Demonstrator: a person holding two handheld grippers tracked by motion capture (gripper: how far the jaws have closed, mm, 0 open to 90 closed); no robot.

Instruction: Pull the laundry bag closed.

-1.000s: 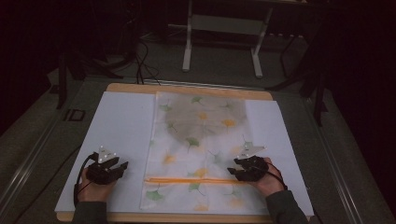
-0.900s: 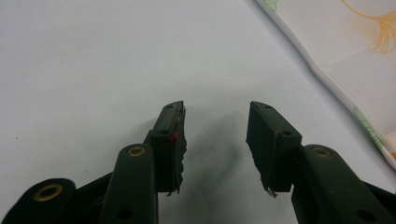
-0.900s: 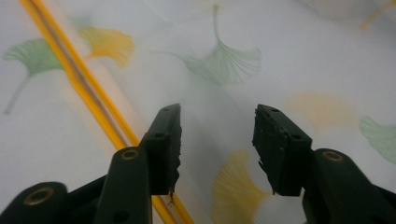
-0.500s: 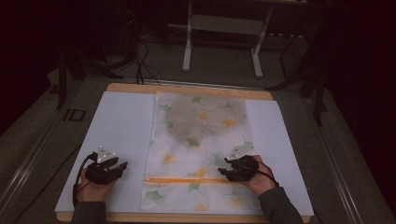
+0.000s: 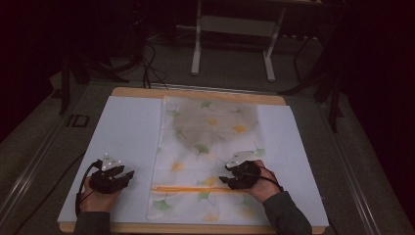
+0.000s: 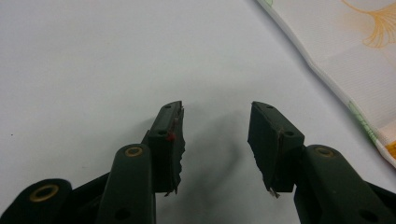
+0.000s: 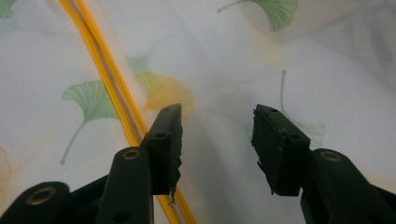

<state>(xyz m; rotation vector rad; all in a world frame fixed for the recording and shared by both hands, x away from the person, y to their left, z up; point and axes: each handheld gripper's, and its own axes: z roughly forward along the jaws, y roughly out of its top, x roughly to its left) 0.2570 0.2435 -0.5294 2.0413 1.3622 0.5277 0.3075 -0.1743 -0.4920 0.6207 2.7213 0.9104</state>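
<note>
High view: cloth [image 5: 208,161] lies flat mid-table on white sheet [image 5: 122,142]; left gripper [image 5: 128,175] beside it, right gripper [image 5: 222,172] over it. Right gripper view adds: jaws spread w/ nothing pinched, yellow stripe [image 7: 100,56] underneath. Left gripper view: jaws spread above bare sheet.

One cloth [image 5: 210,161] printed with ginkgo leaves lies on one white sheet [image 5: 127,142] covering one wooden worktop [image 5: 137,92]. One orange stripe [image 5: 195,189] crosses the cloth. Two grippers are over it, a left gripper [image 5: 128,175] and a right gripper [image 5: 224,174], each with two black jaws.
</note>
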